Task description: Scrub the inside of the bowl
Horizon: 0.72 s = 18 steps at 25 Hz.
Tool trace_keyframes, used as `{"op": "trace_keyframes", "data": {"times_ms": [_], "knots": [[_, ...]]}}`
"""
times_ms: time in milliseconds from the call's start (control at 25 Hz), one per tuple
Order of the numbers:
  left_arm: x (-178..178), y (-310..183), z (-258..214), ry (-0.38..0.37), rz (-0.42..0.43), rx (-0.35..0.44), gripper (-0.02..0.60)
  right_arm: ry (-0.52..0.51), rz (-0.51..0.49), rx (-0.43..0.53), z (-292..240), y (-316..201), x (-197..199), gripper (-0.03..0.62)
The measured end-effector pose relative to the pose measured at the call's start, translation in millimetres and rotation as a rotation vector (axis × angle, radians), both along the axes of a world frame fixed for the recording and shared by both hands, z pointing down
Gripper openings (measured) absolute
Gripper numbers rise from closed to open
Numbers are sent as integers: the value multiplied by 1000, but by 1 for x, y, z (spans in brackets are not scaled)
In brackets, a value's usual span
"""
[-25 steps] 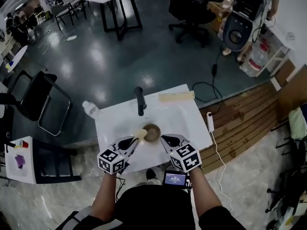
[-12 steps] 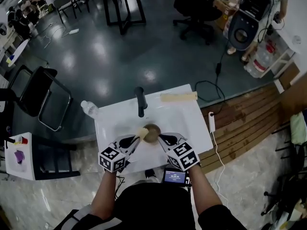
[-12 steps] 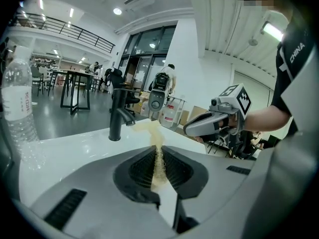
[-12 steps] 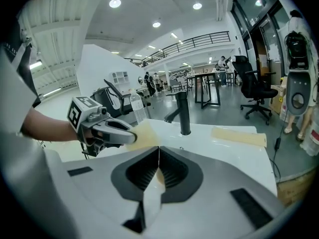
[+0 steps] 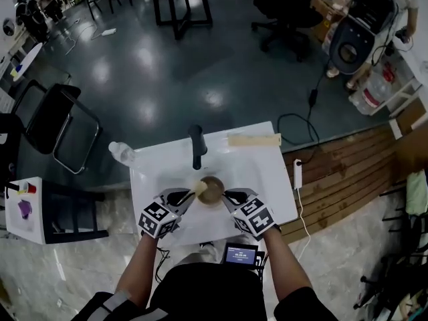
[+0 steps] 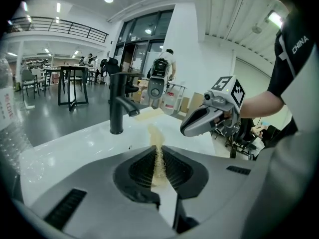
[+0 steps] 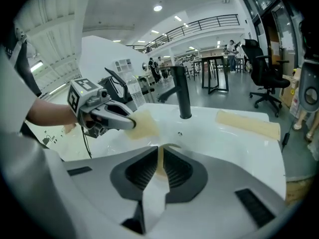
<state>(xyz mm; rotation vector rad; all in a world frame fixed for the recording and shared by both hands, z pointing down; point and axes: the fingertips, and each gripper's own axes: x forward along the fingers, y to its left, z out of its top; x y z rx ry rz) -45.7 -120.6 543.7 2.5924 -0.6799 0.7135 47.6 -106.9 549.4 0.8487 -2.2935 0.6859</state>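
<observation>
Legibly, just one word: "CHINA", white capitals on a black sleeve (image 6: 298, 45) in the left gripper view. Red print on the bottle (image 6: 9, 113) label at that view's left edge, too blurred to read. Black-and-white square markers on both cubes. Lit figures on a small screen (image 5: 239, 253) by the waist, too small to read.

By count: two tools, one brown bowl (image 5: 215, 187), one yellow sponge (image 5: 198, 187), one black tap (image 5: 196, 147), one bottle, one tan strip (image 5: 254, 140) lying at the far right of the white tabletop (image 5: 267, 179).

Left tool (image 5: 192, 192) clenched on the sponge, squeezed thin between the jaws, right at the bowl's left rim. Right tool (image 5: 227, 194) clamped shut on the bowl's right rim. Bowl in the basin, just in front of the tap, between the two tools.
</observation>
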Motion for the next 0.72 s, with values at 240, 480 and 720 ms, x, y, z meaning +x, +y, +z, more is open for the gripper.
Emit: {"op": "trace_keyframes", "data": {"times_ms": [240,480,720], "knots": [[22,-8,35,-118,59,-45,26,32,-83,-129,49,-15,-1,61],[32,-18,71,-273,108,-54,26,99,-109,-227,95,-33,0,116],[43,-17,101,-393,185,-77,25,141,-158,-320,127,-43,-1,140]]}}
